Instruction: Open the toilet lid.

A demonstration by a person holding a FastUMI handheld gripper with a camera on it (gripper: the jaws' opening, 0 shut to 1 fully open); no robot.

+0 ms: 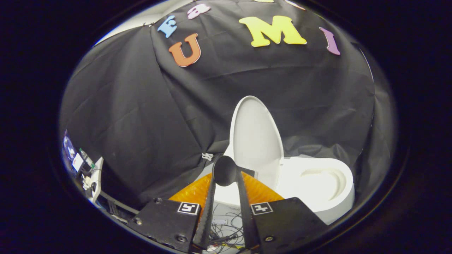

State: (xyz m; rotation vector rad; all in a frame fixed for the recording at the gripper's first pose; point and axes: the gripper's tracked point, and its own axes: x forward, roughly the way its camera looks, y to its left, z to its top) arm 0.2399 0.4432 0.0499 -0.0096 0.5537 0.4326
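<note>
Your toilet lid stands raised, nearly upright, its pale inner face turned toward you and its rounded top edge against the black cloth wall behind it. It rises from the far left end of the white toilet, just beyond and a little right of your fingertips. To the right of the lid the seat lies flat and uncovered, with the bowl opening showing as a shallow curved hollow in its middle. The toilet's rounded front end points away to the right.

Your gripper sits just short of the lid's lower left edge. The jaws are nearly together: the two fingers converge as they run forward, and their tips meet at a dark rounded shape there; you cannot tell whether that shape is part of the gripper or something else. No part of the lid is between them, and whether the tips touch it cannot be told.

Below, between the fingers, a tangle of cables lies on the floor. At the near left, well apart from the toilet, a white stand carries a few small items too blurred to name.
</note>
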